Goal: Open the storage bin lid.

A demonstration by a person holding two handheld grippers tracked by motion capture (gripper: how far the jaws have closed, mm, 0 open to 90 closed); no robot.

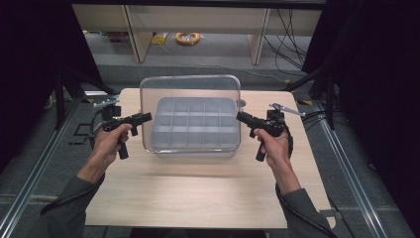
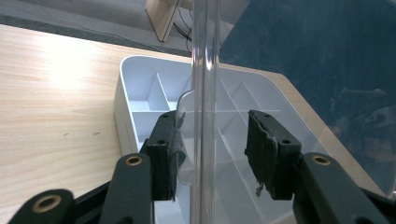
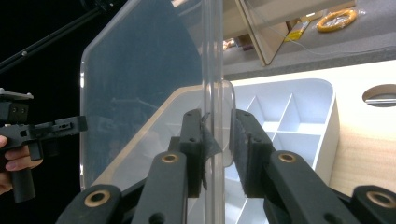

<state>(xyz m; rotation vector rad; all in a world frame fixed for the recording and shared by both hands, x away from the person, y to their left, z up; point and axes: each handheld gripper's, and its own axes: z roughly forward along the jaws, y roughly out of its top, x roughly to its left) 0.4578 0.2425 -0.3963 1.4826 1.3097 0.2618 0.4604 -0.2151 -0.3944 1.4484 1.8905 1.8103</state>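
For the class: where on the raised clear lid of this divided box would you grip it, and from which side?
Grip the clear lid at its small latch tabs on the left and right side edges, coming in level from each side. The lid stands upright above the divided box, so those thin edges face the left gripper and right gripper.

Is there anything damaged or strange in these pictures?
Yes: the pad of the left gripper is frayed, with a torn shred hanging from its lower edge. The right gripper, shut on the clear lid, has a ragged pad too. The white divided tray looks intact.
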